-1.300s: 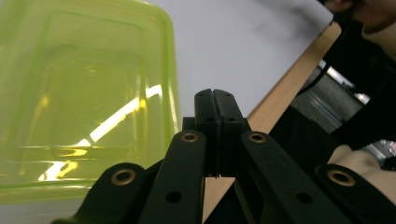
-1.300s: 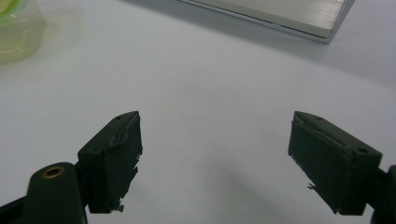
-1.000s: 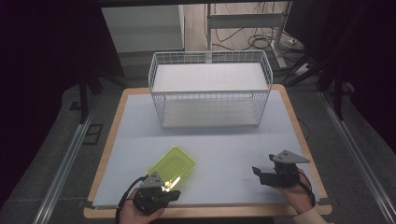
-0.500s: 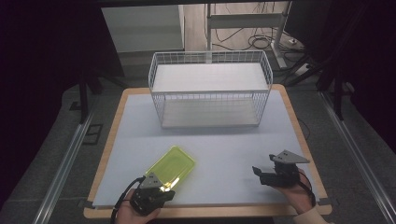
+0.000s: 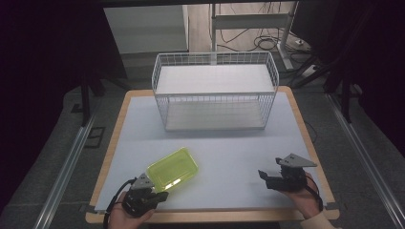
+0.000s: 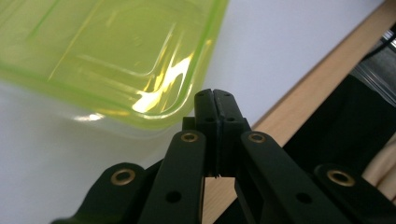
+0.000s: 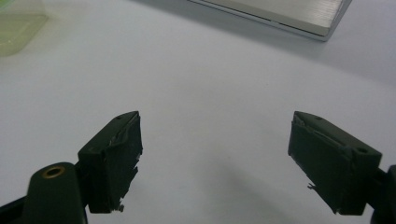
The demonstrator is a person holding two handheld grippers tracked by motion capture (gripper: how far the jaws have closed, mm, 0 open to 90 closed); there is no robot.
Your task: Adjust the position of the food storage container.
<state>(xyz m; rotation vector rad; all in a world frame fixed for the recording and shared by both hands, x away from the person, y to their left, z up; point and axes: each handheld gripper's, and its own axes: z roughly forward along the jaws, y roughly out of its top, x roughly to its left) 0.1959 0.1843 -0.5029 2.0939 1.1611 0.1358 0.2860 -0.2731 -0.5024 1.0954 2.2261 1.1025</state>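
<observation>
A translucent yellow-green plastic tray (image 5: 173,168) lies on the pale table mat near the front left. My left gripper (image 5: 159,192) sits at its near corner, held by a hand at the table's front edge. In the left gripper view that gripper (image 6: 214,95) is shut, its tips right at the rim of the tray (image 6: 107,56); I see nothing between the jaws. My right gripper (image 5: 265,180) rests at the front right, open and empty. Its jaws (image 7: 215,140) stand wide apart over bare mat, with the tray (image 7: 14,28) far off at the top left.
A white wire basket (image 5: 215,90) stands at the back middle of the table; its base (image 7: 280,14) edges into the right gripper view. The wooden table border (image 5: 305,143) frames the mat. Dark floor and metal rails lie on both sides.
My left gripper has shifted a little to the left along the front edge. The tray and the right gripper have stayed where they were.
</observation>
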